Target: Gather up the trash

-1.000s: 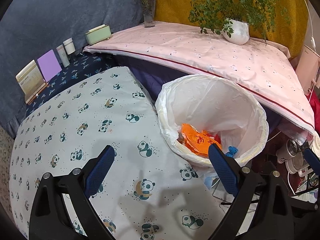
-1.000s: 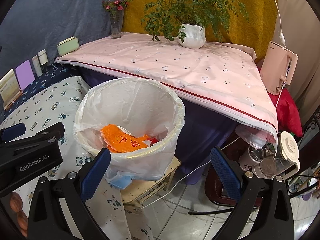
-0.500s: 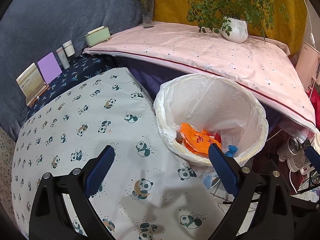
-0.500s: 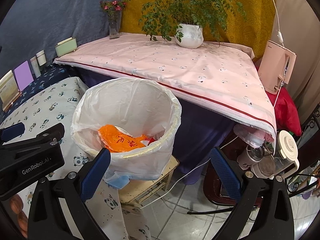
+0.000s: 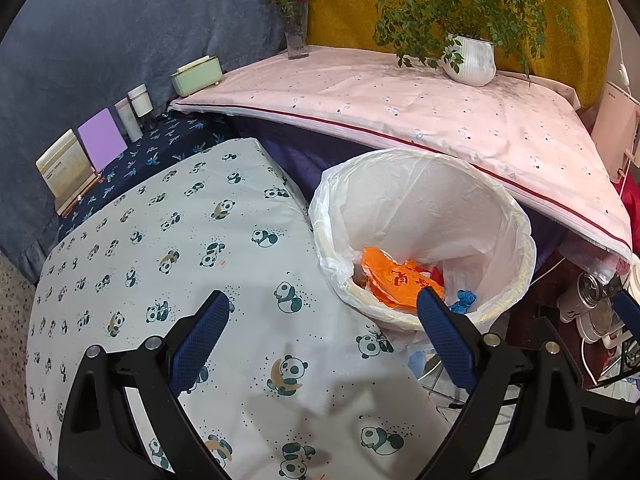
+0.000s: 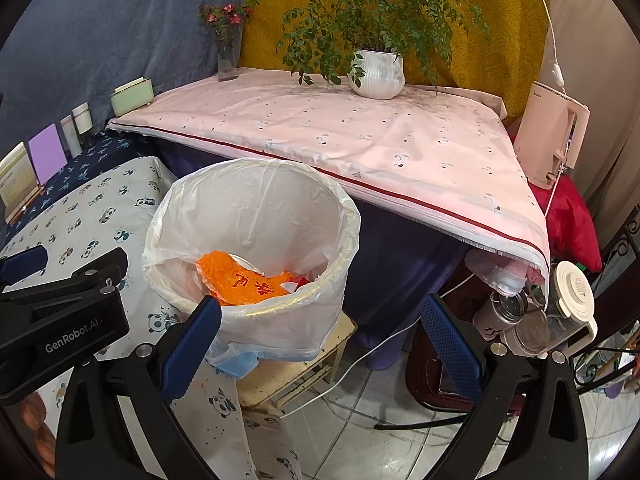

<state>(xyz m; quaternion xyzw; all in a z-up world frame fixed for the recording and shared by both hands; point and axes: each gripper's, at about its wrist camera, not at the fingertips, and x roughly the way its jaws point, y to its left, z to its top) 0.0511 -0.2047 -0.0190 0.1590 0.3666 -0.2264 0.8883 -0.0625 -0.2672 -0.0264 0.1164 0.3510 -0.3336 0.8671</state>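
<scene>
A round bin lined with a white plastic bag (image 5: 424,200) (image 6: 256,204) stands beside the panda-print tablecloth. Inside lies an orange wrapper (image 5: 396,280) (image 6: 244,280) with red print, a red scrap and a small blue piece (image 5: 464,300). My left gripper (image 5: 324,336) hangs open over the cloth's edge, its right finger in front of the bin's near rim. My right gripper (image 6: 320,340) is open too, low in front of the bin, holding nothing. The left gripper's black body (image 6: 60,320) shows at the left of the right wrist view.
The panda cloth (image 5: 168,264) covers a table left of the bin. Behind is a pink-clothed table (image 6: 360,136) with a potted plant (image 6: 376,72) and a flower vase (image 6: 228,56). A pink kettle (image 6: 552,136), jars (image 6: 568,296), cables and a small stool (image 6: 296,368) crowd the floor at right.
Both views have shifted slightly, so the bin sits a little lower and left in the right wrist view. Both grippers stay open and empty.
</scene>
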